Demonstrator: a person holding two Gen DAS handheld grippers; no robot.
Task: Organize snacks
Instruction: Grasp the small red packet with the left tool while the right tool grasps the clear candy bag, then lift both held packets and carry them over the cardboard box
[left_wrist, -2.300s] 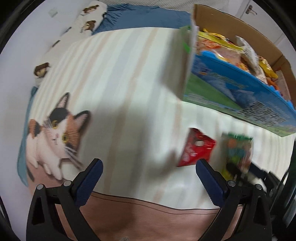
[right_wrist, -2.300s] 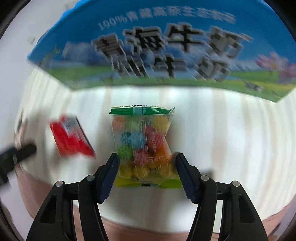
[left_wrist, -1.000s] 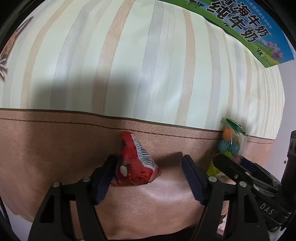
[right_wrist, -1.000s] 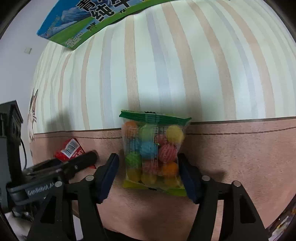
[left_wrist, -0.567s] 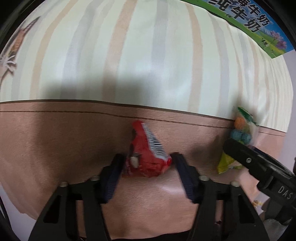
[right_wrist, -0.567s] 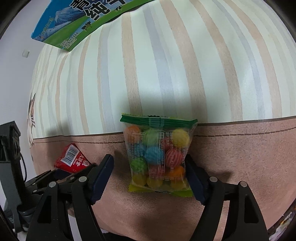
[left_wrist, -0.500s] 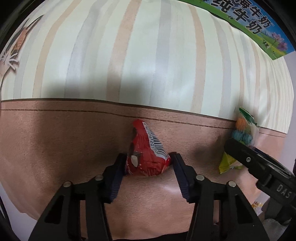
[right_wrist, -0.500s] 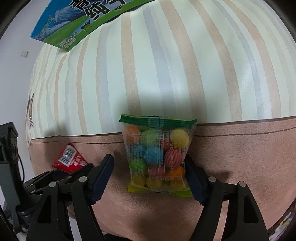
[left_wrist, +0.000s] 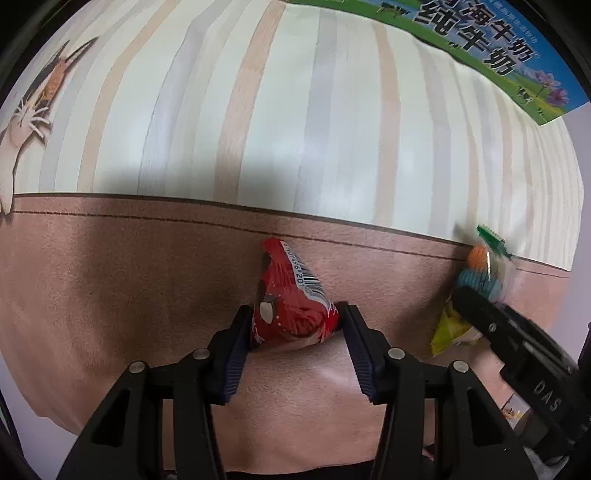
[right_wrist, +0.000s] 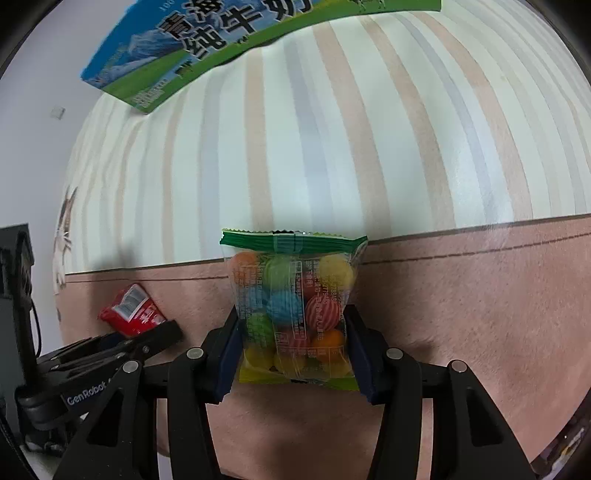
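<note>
Over the near pink band of the bedcover (left_wrist: 110, 295), the left gripper (left_wrist: 295, 325) has its jaws clamped on a red packet (left_wrist: 291, 306). To its right, the right gripper (right_wrist: 293, 332) is closing its jaws on a clear candy bag (right_wrist: 291, 306), pads already pressing its sides. Beyond lie the cover's stripes, then a blue-green milk carton (right_wrist: 207, 40) at the far edge.

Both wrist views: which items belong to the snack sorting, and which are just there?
Job items:
- red snack packet, in left gripper
- bag of coloured candy balls, between the closing jaws of the right gripper
- blue-green milk carton box, probably the destination

Just there:
- striped cat-print blanket
- black stand at the left edge
</note>
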